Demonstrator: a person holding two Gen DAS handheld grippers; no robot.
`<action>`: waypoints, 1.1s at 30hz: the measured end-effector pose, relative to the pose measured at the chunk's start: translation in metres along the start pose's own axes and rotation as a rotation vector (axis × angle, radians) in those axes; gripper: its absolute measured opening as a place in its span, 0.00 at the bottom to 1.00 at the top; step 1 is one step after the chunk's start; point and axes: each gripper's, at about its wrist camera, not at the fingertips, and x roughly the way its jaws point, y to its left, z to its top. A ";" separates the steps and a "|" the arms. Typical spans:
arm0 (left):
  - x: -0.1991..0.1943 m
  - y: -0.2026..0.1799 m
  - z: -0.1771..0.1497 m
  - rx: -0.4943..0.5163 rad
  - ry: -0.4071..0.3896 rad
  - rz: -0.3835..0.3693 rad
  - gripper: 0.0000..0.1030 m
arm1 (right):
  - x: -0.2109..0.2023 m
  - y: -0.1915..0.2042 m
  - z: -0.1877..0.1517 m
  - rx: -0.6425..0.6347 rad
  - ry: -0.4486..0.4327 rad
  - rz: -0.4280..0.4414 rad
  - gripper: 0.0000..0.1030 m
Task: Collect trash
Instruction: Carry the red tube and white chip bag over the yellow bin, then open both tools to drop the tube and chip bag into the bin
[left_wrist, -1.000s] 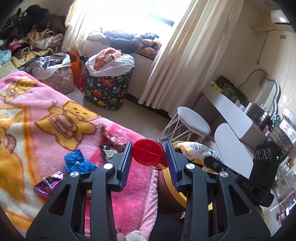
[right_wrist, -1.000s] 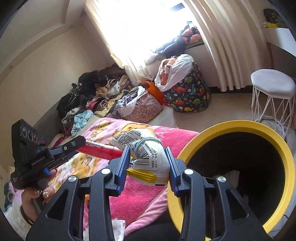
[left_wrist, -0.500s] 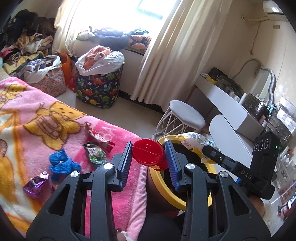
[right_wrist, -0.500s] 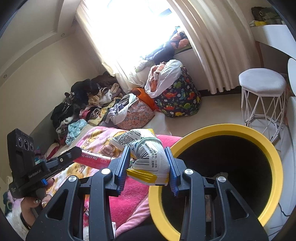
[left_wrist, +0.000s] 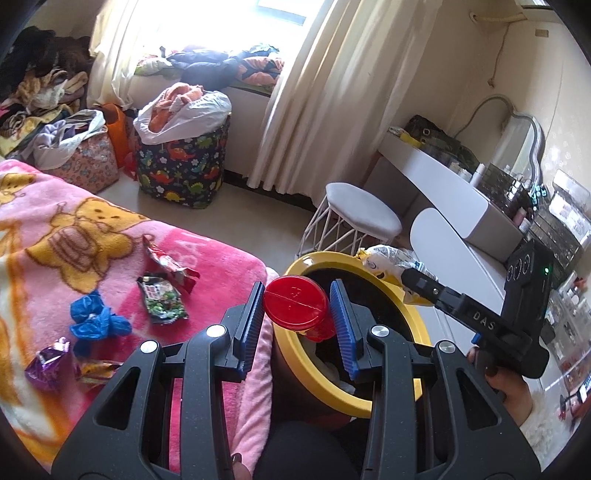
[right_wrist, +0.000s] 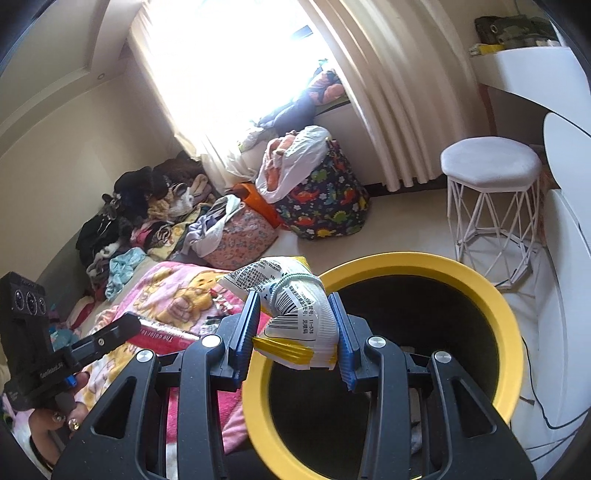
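The left gripper (left_wrist: 297, 308) is squeezing a red tube (left_wrist: 295, 308) with a round red lid, and it hangs right over the near edge of the yellow bin (left_wrist: 410, 317). The right gripper (right_wrist: 295, 332) is pinching a white snack bag (right_wrist: 295, 314), also just above the bin's rim (right_wrist: 506, 314). Both sets of jaws are narrow and tight on their trash.

More trash is on the pink blanket (left_wrist: 207, 258) beside the bin: a blue crumpled bit (left_wrist: 96, 319), a green wrapper (left_wrist: 162, 299), a red wrapper (left_wrist: 168, 264) and a purple one (left_wrist: 48, 363).

What could go wrong? The tube sits over the rim (not the middle), so if it is let go now it may hit the edge and bounce out. The bag is floppy and could catch on the rim. I think there is already something pale inside the bin, but it is too dark to be sure
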 end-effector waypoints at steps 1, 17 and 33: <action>0.001 -0.001 0.000 0.002 0.002 -0.001 0.28 | 0.000 -0.003 0.000 0.005 0.000 -0.005 0.35; 0.028 -0.022 -0.013 0.033 0.056 -0.031 0.28 | 0.005 -0.028 -0.006 0.000 0.008 -0.107 0.35; 0.059 -0.037 -0.026 0.057 0.122 -0.051 0.28 | 0.017 -0.051 -0.012 0.042 0.047 -0.159 0.35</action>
